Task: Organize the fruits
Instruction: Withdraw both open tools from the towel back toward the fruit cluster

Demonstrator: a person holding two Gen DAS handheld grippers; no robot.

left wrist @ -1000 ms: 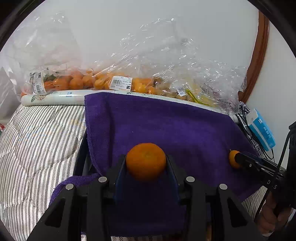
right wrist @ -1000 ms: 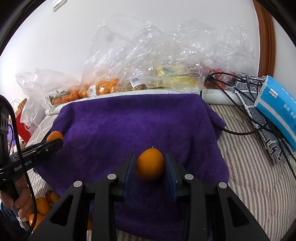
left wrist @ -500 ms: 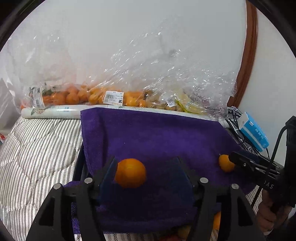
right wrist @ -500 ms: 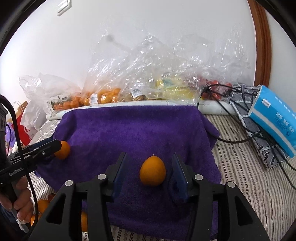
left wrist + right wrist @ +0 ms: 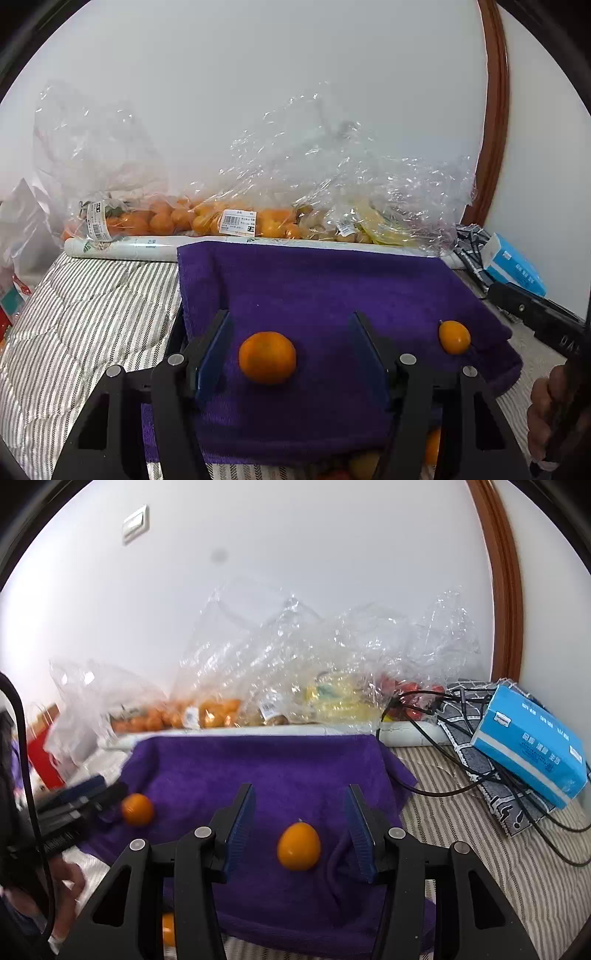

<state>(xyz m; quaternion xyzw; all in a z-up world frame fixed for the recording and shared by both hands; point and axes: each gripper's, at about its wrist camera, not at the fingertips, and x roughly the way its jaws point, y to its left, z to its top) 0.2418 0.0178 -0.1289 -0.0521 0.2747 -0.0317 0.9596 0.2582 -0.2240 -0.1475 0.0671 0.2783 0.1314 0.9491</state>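
A purple towel (image 5: 332, 280) (image 5: 258, 764) lies over striped bedding. A round orange (image 5: 267, 357) rests on it between the blue pads of my left gripper (image 5: 289, 318), which is open; neither pad touches the fruit. In the right wrist view a smaller egg-shaped orange (image 5: 298, 846) sits on the towel between the pads of my open right gripper (image 5: 299, 790), with gaps on both sides. Each view also shows the other fruit: the egg-shaped orange (image 5: 454, 336) below the right gripper (image 5: 517, 306), and the round orange (image 5: 137, 808) beside the left gripper (image 5: 92, 794).
Clear plastic bags of oranges (image 5: 236, 221) and other fruit (image 5: 332, 698) line the wall behind a white roll (image 5: 122, 249). A blue tissue box (image 5: 532, 738) and black cables (image 5: 461, 768) lie on the right. More fruit (image 5: 168, 928) shows under the towel's front edge. A hand (image 5: 546, 410) holds the right gripper.
Both grippers let go of their oranges and opened. The fruits now rest on the towel, and both grippers have drawn back and risen a little.
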